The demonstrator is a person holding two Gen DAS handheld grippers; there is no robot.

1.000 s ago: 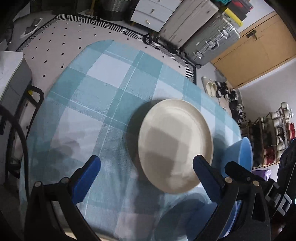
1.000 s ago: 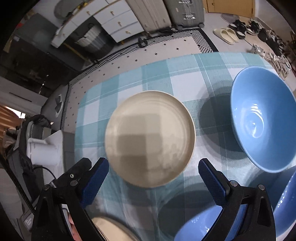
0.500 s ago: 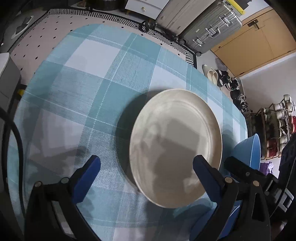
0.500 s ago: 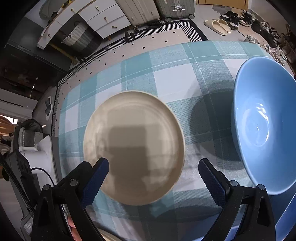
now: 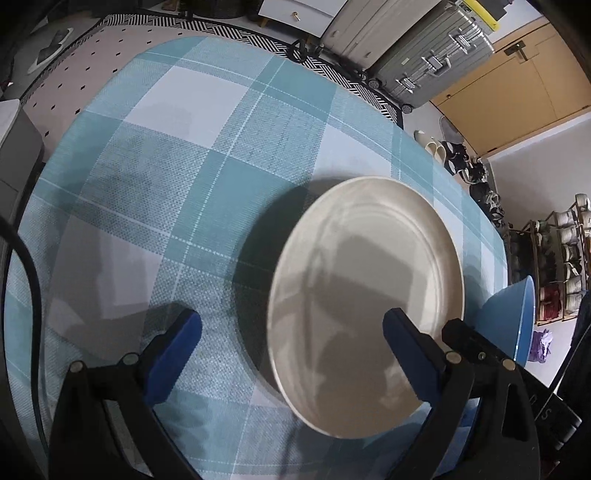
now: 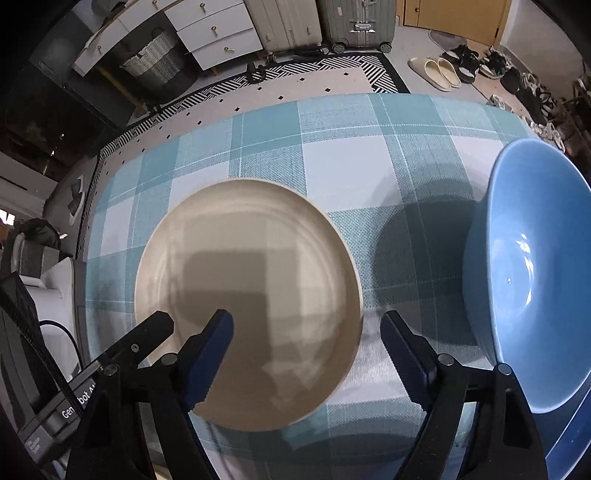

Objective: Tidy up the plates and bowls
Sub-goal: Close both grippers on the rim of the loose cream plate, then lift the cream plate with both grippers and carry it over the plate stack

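Observation:
A cream plate [image 5: 365, 295] [image 6: 247, 295] lies flat on the teal checked tablecloth [image 5: 192, 177]. My left gripper [image 5: 291, 328] hangs open just above the plate's left rim, one finger over the plate and the other over the cloth. My right gripper [image 6: 306, 325] straddles the plate's right rim. Its jaws are closing, with the rim between them and the pads clear of it. A large blue bowl [image 6: 535, 277] [image 5: 517, 317] stands to the right of the plate.
A second blue rim [image 6: 576, 443] shows at the lower right, under the big bowl. Beyond the table's far edge are a patterned rug [image 6: 314, 81], suitcases [image 5: 424, 55], drawers [image 6: 210, 33] and shoes [image 6: 443, 70]. White and grey appliances [image 6: 55, 291] stand at the left.
Both grippers have sunk toward the plate, which now looks larger. The right gripper's jaws have narrowed, and its left finger is now over the plate.

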